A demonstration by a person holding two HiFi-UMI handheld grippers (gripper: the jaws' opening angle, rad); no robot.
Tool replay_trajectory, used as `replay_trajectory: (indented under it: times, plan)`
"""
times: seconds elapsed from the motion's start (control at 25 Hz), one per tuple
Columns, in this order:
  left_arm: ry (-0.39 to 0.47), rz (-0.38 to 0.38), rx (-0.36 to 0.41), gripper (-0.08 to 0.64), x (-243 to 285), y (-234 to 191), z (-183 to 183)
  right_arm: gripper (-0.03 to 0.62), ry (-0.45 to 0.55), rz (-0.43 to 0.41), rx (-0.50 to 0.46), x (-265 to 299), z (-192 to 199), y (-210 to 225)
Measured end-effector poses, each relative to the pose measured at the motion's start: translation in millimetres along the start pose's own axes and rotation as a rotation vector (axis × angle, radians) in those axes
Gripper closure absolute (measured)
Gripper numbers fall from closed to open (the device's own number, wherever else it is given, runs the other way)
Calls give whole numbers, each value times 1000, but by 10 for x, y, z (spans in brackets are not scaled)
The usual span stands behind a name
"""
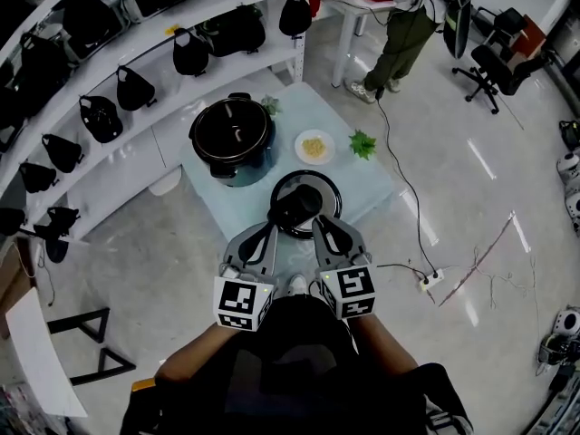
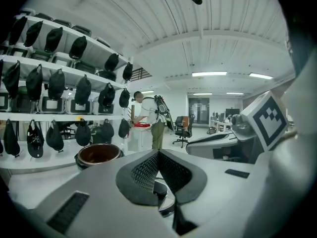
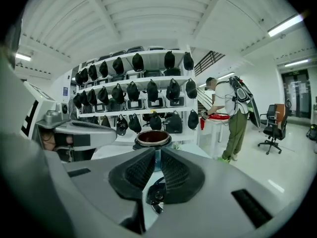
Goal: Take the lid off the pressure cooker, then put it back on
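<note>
Head view: the person is holding both tools side by side over the near edge of the light blue counter (image 1: pixel 367 188); the left tool (image 1: pixel 279 220) and the right tool (image 1: pixel 317 225) are both closing on the black handle of the lid (image 1: pixel 319 187); the lid is sitting off the pressure cooker (image 1: pixel 232 136), nearer the person and apart from it; the cooker is standing open on the far part of the counter; a small plate (image 1: pixel 301 140) of yellow food is lying just right of the cooker, with a green sprig (image 1: pixel 362 143) beside it; a person (image 1: pixel 399 34) is standing at a white table far behind.

Left gripper view: the left tool (image 2: pixel 158 170) is gripping the lid (image 2: pixel 167 203); its ribbed pads (image 2: pixel 143 172) are meeting at the tips, with the dark handle and the shiny lid showing between them lower down; the open pressure cooker (image 2: pixel 99 154) is showing beyond on the left; the right tool (image 2: pixel 233 150) is lying alongside.

Right gripper view: the right tool (image 3: pixel 156 167) is clamping the lid (image 3: pixel 154 196), its jaws standing almost together; the open pressure cooker (image 3: pixel 153 138) is sitting straight ahead, in front of shelves (image 3: pixel 133 90) of black bags; the left tool (image 3: pixel 74 133) is showing at the left.
</note>
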State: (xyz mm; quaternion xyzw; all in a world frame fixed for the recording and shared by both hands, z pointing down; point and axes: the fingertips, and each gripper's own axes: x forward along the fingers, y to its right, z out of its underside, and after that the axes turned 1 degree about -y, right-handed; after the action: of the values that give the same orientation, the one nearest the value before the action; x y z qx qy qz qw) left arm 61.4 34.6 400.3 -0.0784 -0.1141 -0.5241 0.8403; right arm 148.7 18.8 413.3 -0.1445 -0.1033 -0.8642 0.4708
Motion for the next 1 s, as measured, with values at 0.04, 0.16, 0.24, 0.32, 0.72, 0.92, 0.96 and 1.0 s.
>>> replay_trajectory:
  times: [0.04,0.16,0.24,0.32,0.72,0.92,0.96,1.0]
  plan:
    - [-2,3,2,554,-55,-1,-1,544,3,6,6,-40,-13,-36]
    - [-2,8,7,554,-226,-10,11,546,3,15,12,-139,-22,-184]
    - [-2,12,7,554,-306,-12,54,545,-9,11,12,-173,20,-286]
    - [-9,21,2,554,-361,1,119,546,-22,10,16,-208,63,-375]
    - [-19,72,10,554,-502,90,230,545,-42,34,18,-357,151,-541]
    - [-17,88,11,554,-533,116,243,545,-48,41,18,-401,171,-573]
    - [-17,91,11,554,-541,121,238,545,-49,42,18,-410,166,-579]
    - [-16,93,13,554,-550,125,227,546,-49,43,18,-417,160,-586]
